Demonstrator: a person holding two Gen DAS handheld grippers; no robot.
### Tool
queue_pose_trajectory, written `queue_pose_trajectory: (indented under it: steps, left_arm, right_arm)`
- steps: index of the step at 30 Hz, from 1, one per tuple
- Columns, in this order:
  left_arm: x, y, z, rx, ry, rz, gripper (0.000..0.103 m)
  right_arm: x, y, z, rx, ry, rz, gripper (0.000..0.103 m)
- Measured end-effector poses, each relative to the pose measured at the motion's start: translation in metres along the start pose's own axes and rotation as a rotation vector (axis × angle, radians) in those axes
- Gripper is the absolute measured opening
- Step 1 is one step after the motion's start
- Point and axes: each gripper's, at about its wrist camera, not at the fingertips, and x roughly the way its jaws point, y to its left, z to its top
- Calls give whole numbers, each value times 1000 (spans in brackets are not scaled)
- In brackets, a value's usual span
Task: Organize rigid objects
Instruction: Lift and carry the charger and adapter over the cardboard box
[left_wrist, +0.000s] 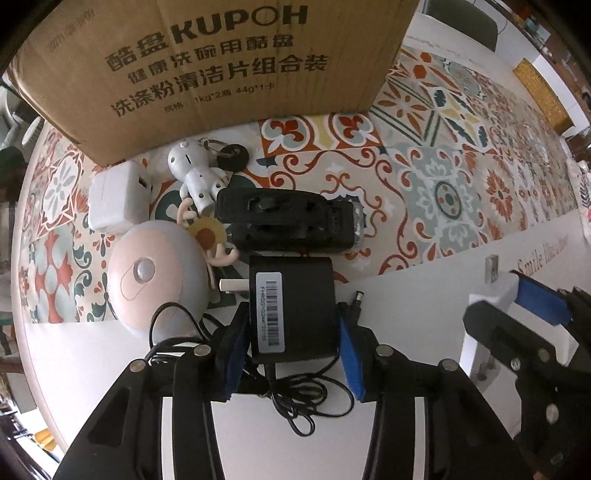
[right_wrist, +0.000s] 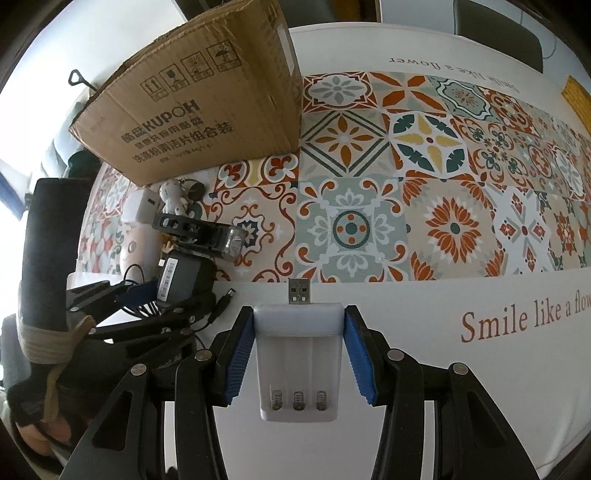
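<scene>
My left gripper (left_wrist: 291, 328) is shut on a black power adapter (left_wrist: 291, 295) with a barcode label; its thin cable (left_wrist: 310, 398) trails beneath. It sits beside a row of objects: a black flashlight (left_wrist: 288, 218), a pink round device (left_wrist: 155, 273), a white charger cube (left_wrist: 118, 199) and a white figurine keychain (left_wrist: 195, 173). My right gripper (right_wrist: 298, 332) is shut on a white USB battery charger (right_wrist: 298, 354), USB plug pointing forward, above the white tablecloth. The right gripper also shows in the left wrist view (left_wrist: 517, 314).
A cardboard KUPOH box (left_wrist: 221, 62) stands behind the row of objects, also in the right wrist view (right_wrist: 199, 103). The patterned tablecloth (right_wrist: 406, 203) stretches to the right. The round table's edge (left_wrist: 22, 258) curves along the left.
</scene>
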Motion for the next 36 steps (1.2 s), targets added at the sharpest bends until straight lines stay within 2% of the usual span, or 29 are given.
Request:
queue_pose_trajectory:
  steps: [4,9,17,22,36]
  left_arm:
    - [0,-1,-1,7,-26,9,43]
    - [-7,7,-10,-12,-31,-51,41]
    - [-34,18,-36,-30,-75,-99,41]
    - [-66,28,-47,-35,-142,-95,41]
    - [-136,58,-45,-56,-325,-88,41]
  right_arm:
    - [3,2,-1,-4,11,-8,49]
    - [2,4,-5,2,13,-1,49]
    - [-25,20,-9,-27,-33,-12,48]
    - [-44,32,-11,-45,-73,-16,48]
    - [-91,72,-4,-95,-190,-2,48]
